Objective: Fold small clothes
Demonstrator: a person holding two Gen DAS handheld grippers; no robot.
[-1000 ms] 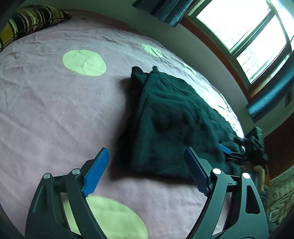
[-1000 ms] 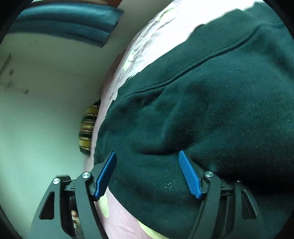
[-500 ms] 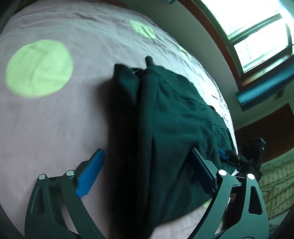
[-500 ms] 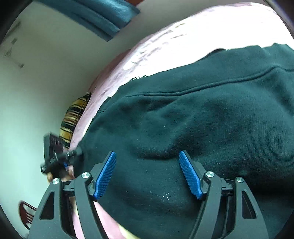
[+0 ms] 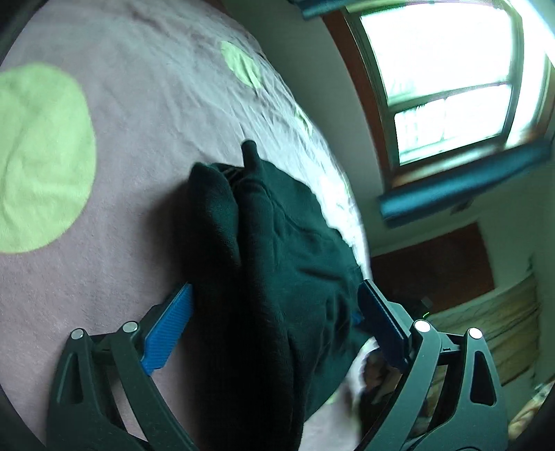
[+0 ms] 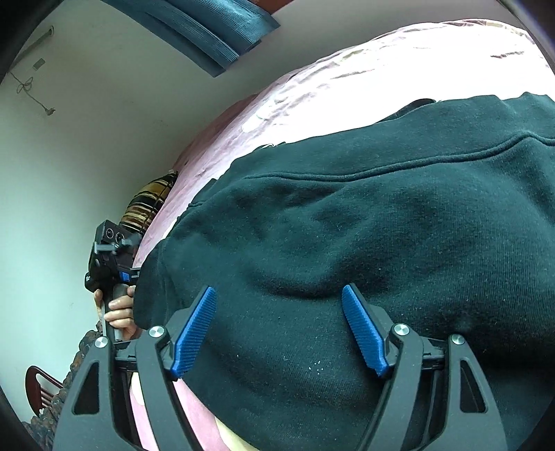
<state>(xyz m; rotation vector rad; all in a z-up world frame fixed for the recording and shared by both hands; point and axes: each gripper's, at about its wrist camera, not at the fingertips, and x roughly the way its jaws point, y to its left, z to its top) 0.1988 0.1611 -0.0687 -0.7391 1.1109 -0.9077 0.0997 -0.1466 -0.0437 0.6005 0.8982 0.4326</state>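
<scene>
A pink bedspread (image 5: 145, 180) with pale green dots is covering the bed, with a bright window (image 5: 447, 79) and teal curtain (image 6: 208, 31) lying beyond the dark green garment (image 5: 277, 263), and a striped pillow (image 6: 145, 204) past its far end. The garment is lying folded on the bedspread, its long axis running away from the left tongs (image 5: 274, 322). Those are standing wide open astride its near end without pinching, while the right tongs (image 6: 277, 329) are opening over the fabric, gripping nothing.
</scene>
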